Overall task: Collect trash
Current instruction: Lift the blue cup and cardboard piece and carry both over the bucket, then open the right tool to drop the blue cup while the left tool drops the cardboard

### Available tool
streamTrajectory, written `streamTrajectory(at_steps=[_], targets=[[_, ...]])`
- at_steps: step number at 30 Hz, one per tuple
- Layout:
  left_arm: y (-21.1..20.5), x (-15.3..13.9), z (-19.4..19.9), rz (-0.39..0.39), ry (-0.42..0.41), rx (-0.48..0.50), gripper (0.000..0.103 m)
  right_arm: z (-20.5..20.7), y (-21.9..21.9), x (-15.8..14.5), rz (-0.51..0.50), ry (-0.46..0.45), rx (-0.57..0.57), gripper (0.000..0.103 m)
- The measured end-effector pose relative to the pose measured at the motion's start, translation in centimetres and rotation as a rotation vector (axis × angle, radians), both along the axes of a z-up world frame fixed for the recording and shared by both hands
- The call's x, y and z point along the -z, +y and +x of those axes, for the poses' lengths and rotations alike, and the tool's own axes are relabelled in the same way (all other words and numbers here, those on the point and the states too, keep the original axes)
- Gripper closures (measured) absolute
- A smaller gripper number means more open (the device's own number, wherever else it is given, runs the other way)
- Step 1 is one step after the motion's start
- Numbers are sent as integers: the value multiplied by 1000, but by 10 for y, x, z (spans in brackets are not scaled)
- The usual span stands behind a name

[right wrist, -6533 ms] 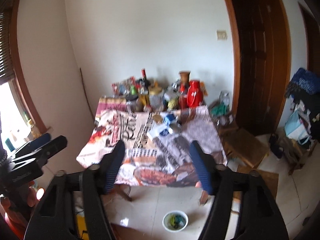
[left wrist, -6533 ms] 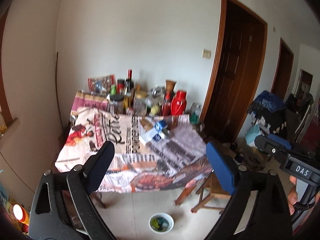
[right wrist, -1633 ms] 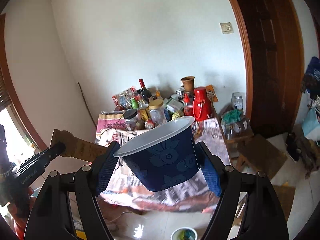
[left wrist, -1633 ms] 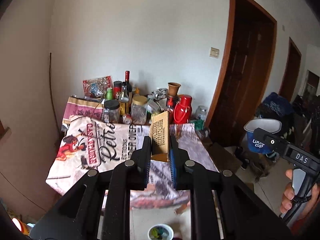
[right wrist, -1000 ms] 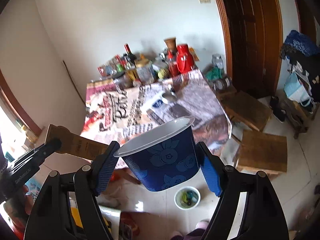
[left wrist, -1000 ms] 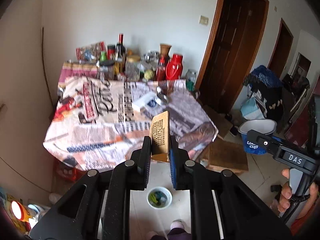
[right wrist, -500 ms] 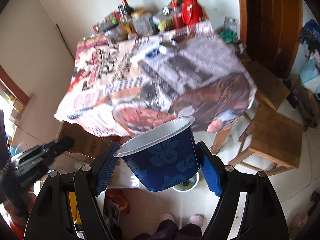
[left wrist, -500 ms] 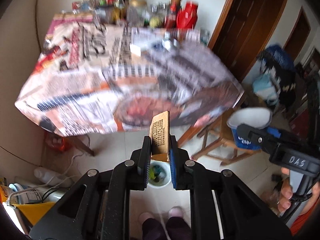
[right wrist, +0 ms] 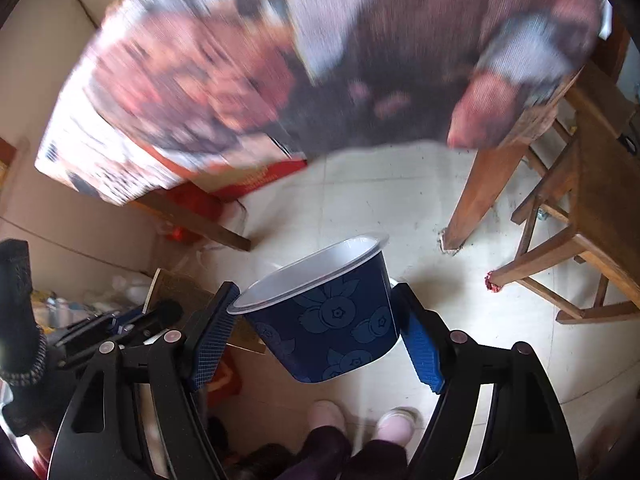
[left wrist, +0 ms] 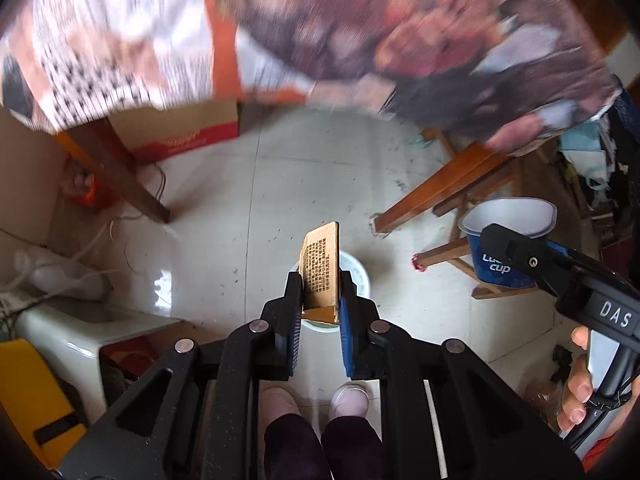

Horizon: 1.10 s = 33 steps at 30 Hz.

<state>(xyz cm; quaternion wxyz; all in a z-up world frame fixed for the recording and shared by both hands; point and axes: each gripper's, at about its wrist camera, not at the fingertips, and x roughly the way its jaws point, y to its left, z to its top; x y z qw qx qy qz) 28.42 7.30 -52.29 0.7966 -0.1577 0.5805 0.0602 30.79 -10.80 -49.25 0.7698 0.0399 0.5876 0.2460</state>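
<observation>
My left gripper (left wrist: 319, 280) is shut on a flat brown cardboard box (left wrist: 320, 268) with printed text, held upright over a small white floor bin (left wrist: 357, 276); the box hides most of the bin. My right gripper (right wrist: 316, 304) is shut on an empty blue cup (right wrist: 326, 316) with a blueberry pattern and white inside. The cup (left wrist: 506, 240) and right gripper (left wrist: 560, 276) also show at the right of the left wrist view. The cardboard box (right wrist: 176, 288) and left gripper (right wrist: 132, 320) show at the left of the right wrist view. A sliver of the bin (right wrist: 394, 282) shows behind the cup.
The table with its printed cloth (left wrist: 320, 32) fills the top, blurred. Wooden table legs (left wrist: 116, 172) and a wooden stool (right wrist: 576, 220) stand on the tiled floor. A red and tan carton (left wrist: 176, 132) sits under the table. My feet (left wrist: 316, 400) are below.
Both grippers have tilted down from the table toward the floor, each keeping its object. The left gripper's box now hangs over the white bin.
</observation>
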Motion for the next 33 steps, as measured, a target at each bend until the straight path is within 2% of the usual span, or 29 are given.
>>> streamTrajectory(at_steps=[7, 10, 14, 19, 24, 26, 28, 33], targets=[[2, 68, 1, 15, 29, -21, 87, 6, 8, 78, -27, 43, -38, 27], [1, 89, -1, -3, 49, -26, 87, 11, 12, 101, -8, 87, -38, 28], [-3, 104, 0, -9, 71, -14, 87, 11, 20, 121, -43, 111, -55, 28], [-10, 119, 2, -27, 89, -3, 87, 8, 20, 121, -63, 94, -87, 28], [-24, 119, 12, -67, 76, 24, 86, 5, 6, 118, -79, 93, -68, 28], [-34, 116, 19, -43, 67, 49, 78, 6, -1, 117, -83, 104, -50, 28], [-42, 117, 26, -17, 81, 63, 59, 6, -8, 114, -84, 109, -25, 28], [-49, 110, 32, -28, 109, 71, 57, 7, -23, 96, -83, 116, 25, 28]])
